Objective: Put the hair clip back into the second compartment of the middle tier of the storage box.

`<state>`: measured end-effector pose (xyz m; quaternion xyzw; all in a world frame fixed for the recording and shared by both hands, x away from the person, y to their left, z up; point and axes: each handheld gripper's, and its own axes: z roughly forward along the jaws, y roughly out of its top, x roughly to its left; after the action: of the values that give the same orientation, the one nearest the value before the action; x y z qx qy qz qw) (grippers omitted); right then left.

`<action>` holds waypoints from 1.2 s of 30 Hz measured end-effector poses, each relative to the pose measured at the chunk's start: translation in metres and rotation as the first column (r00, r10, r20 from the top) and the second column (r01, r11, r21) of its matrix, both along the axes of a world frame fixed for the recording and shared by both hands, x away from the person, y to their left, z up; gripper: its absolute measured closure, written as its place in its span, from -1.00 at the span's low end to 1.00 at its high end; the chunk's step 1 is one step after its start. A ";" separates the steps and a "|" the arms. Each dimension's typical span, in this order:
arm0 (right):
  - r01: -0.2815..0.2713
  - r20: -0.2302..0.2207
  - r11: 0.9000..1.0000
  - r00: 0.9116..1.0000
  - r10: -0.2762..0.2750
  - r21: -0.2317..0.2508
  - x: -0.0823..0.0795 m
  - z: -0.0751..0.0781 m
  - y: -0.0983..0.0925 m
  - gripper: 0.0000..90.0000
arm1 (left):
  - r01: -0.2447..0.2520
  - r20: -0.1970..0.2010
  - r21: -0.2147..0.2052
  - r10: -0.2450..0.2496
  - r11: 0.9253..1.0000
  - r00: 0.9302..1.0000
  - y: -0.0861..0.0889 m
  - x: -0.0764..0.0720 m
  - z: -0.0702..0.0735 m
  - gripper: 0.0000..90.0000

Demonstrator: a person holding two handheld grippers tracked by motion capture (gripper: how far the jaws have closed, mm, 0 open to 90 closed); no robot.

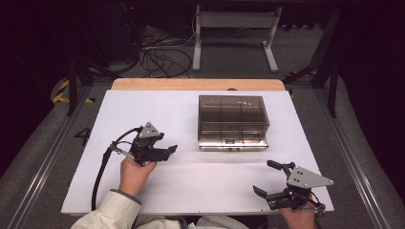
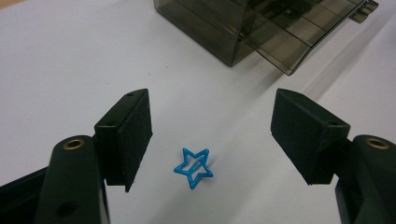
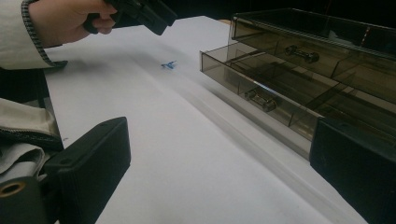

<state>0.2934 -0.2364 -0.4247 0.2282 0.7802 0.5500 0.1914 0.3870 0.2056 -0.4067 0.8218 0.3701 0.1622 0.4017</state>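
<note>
A small blue star-shaped clip (image 2: 193, 167) lies on the white table top (image 2: 70, 60), apart from both pads. My left gripper (image 2: 212, 121) hovers over it, jaws open to either side of the star. In the high view the left gripper (image 1: 169, 151) sits left of centre, pointing right toward the smoky clear drawer box (image 1: 232, 121). My right gripper (image 1: 266, 178) rests near the front right edge, open and holding nothing. The right gripper view looks past the right gripper (image 3: 219, 135) to the star (image 3: 168, 65) and the left gripper (image 3: 140, 11) above it.
The drawer box (image 3: 303, 60) has its lower drawer (image 3: 252, 88) pulled out a little, with small metal parts in the compartments. A wooden strip (image 1: 198, 84) borders the table's far edge. Cables and a frame stand (image 1: 234, 33) lie on the floor beyond.
</note>
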 end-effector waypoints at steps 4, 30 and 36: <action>-0.003 -0.001 1.000 1.000 0.003 -0.001 0.000 0.000 0.000 -0.87 | 0.001 -0.005 0.008 -0.001 1.000 1.000 -0.002 0.001 -0.003 -0.33; -0.007 -0.001 1.000 1.000 0.007 -0.006 0.000 0.000 0.000 -0.87 | 0.013 -0.052 0.128 -0.007 0.992 0.999 -0.010 0.007 -0.021 -0.15; -0.007 -0.001 1.000 1.000 0.007 -0.006 0.000 0.000 0.000 -0.86 | 0.014 -0.065 0.145 -0.004 0.989 0.998 -0.011 0.008 -0.024 -0.10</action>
<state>0.2934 -0.2363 -0.4250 0.2253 0.7827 0.5483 0.1898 0.3953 0.1941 -0.4304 0.8553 0.3663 0.1605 0.3294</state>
